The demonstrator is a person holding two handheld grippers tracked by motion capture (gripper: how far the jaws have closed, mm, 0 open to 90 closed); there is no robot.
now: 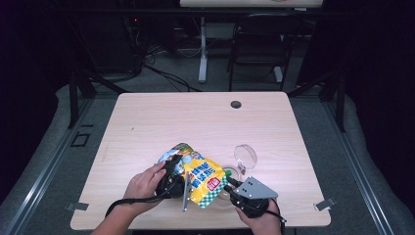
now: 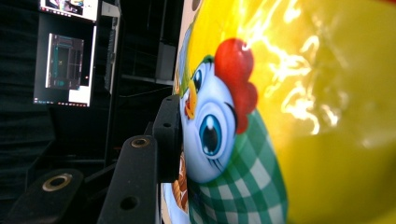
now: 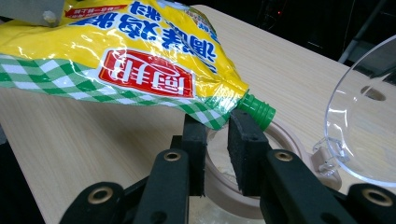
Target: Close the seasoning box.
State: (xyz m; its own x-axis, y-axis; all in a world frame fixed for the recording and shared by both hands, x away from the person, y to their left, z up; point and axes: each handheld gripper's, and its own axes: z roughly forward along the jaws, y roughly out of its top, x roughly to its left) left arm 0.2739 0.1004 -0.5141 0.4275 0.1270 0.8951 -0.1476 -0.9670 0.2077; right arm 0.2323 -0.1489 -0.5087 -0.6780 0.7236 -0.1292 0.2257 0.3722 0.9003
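Left tongs (image 1: 182,182) grip yellow pouch (image 1: 204,180) — right tongs (image 3: 215,140) pinch its corner over open jar (image 3: 243,198).

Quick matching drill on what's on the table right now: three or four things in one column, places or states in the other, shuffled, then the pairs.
1 yellow pouch
2 green cap
3 clear lid
4 table hole

a far edge of the table
b tipped up, open, beside the round container
c over the container's rim
d clamped by the left gripper

Pairs: 1-d, 2-c, 3-b, 4-a
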